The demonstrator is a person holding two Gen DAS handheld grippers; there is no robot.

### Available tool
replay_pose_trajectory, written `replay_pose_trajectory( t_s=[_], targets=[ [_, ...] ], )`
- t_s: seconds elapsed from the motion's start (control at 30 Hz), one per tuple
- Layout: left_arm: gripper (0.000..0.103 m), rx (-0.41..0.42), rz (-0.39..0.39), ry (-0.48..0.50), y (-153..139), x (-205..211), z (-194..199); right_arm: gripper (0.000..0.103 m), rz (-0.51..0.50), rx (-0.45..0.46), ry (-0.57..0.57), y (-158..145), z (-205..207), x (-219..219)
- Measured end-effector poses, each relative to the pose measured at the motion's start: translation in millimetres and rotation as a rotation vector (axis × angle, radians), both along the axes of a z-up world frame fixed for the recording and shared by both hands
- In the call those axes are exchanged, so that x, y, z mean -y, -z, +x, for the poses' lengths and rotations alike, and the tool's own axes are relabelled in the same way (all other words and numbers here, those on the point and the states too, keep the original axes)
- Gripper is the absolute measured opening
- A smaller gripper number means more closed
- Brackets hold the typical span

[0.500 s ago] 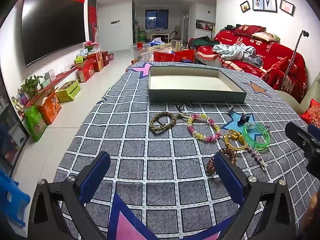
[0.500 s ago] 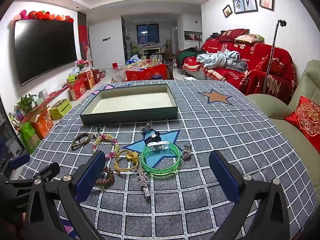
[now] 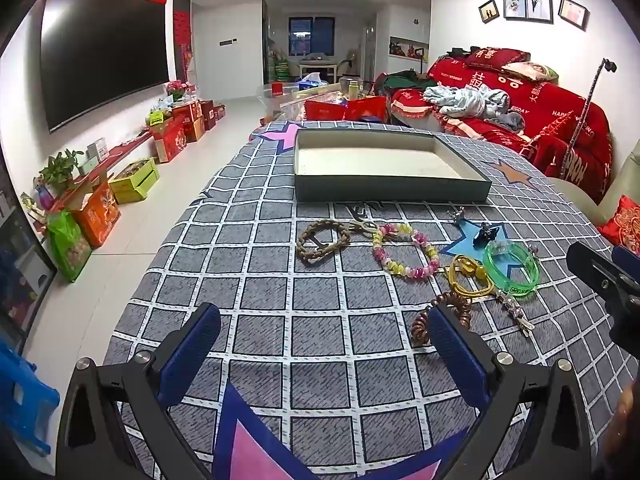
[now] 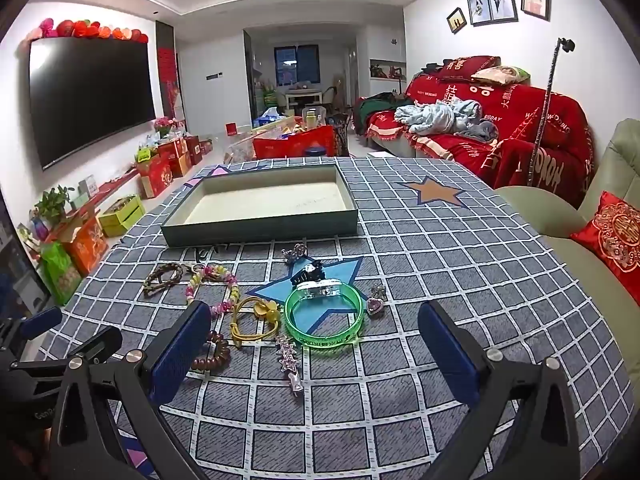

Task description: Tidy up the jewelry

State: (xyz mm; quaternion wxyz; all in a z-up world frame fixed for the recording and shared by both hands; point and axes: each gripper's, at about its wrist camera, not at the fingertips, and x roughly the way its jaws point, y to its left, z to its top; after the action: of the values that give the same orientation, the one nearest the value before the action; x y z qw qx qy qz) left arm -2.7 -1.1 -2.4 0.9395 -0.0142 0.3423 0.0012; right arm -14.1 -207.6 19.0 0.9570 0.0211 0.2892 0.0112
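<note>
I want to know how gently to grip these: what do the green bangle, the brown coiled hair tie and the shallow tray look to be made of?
Green bangle: translucent, glossy, keeps its round shape, so probably hard plastic or resin. Brown coiled hair tie: shiny spiral coils, likely springy plastic. Shallow tray: straight thin walls, matte grey-green outside, pale inside, looks like a cardboard box lid, though that is uncertain.

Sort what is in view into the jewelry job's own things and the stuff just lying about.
Job:
shallow grey-green box
braided brown rope bracelet
pink and yellow bead bracelet
yellow flower hair tie
translucent green bangle
brown spiral hair tie
silver star hair clip

Lying about:
red sofa throw
black wall television
gift boxes on the floor
</note>
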Motion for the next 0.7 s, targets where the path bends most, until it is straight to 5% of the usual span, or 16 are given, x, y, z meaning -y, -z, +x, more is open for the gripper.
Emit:
replay_pose_trajectory(
  t_s=[0.33, 0.7],
  targets=[
    [0.103, -0.050, -0.021, 0.030, 8, 3, 10, 0.103, -0.002, -0.063, 0.029, 4, 14, 10],
    [0.103, -0.157, -0.077, 0.048, 9, -18, 49, 0.103, 0.099, -0.243, 0.126, 15, 47, 56]
  ],
)
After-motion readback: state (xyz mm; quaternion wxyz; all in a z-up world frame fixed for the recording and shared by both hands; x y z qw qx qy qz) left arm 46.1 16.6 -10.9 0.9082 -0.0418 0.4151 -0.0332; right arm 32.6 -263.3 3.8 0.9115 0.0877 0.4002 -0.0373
